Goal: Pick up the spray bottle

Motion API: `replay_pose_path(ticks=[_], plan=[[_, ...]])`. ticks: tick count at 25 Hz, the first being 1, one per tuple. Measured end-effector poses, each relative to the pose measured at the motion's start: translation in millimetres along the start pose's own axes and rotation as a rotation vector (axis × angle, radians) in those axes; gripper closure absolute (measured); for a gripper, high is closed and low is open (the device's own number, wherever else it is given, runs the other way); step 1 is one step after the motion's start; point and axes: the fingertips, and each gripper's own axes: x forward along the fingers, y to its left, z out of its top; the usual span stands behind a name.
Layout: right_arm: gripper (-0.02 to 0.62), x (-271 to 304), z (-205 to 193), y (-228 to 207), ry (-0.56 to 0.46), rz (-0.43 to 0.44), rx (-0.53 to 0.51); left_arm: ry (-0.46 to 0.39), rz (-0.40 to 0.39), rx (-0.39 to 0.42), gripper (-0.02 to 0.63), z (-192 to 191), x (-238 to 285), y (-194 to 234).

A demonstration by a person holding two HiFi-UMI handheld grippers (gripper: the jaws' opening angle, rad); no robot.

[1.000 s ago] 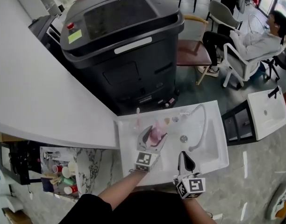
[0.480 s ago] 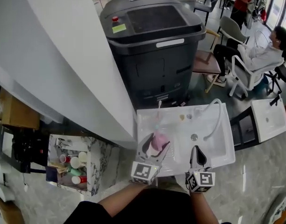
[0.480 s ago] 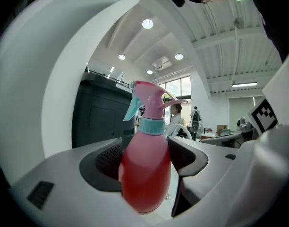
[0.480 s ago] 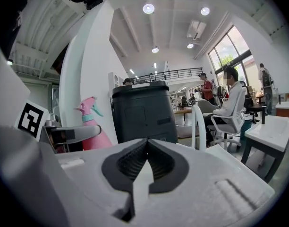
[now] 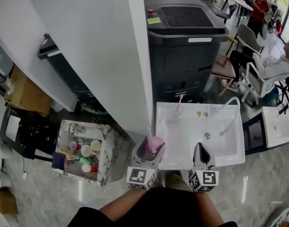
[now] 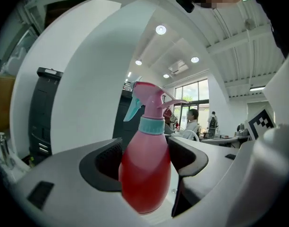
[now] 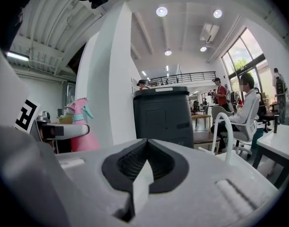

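A pink spray bottle (image 6: 145, 171) with a teal collar and trigger stands upright between the jaws of my left gripper (image 6: 145, 162), which is shut on its body. In the head view the spray bottle (image 5: 154, 145) hangs in my left gripper (image 5: 148, 151) over the front left corner of the white sink (image 5: 182, 141). The right gripper view shows the spray bottle (image 7: 80, 129) off to the left. My right gripper (image 5: 200, 153) is shut with nothing in it, over the sink's front edge; its jaws (image 7: 144, 167) meet.
A white faucet (image 5: 232, 113) arches over the sink's right side, a drain (image 5: 207, 135) below it. A white pillar (image 5: 111, 56) and a dark grey bin (image 5: 187, 41) stand behind. A marble stand with cups (image 5: 83, 152) is at the left. People sit at the right.
The left gripper has lifted the spray bottle and drawn it back toward the sink's front left corner. The head camera has swung left. The right gripper has stayed shut beside it.
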Motion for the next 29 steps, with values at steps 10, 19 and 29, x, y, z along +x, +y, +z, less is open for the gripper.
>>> replay_pose_path(ticks=[10, 19, 29], plan=[[0.598, 3.9, -8.7, 78.3, 0.020, 0.093, -0.049, 0.022, 0.074, 0.020, 0.292, -2.3, -56.4, 39.1], [0.598, 11.0, -11.6, 89.3, 0.027, 0.099, -0.060, 0.027, 0.072, 0.012, 0.291, -5.7, -59.3, 47.2], [0.598, 17.1, -18.2, 64.2, 0.044, 0.074, -0.058, 0.013, 0.025, 0.004, 0.291, -12.0, -31.6, 26.6]])
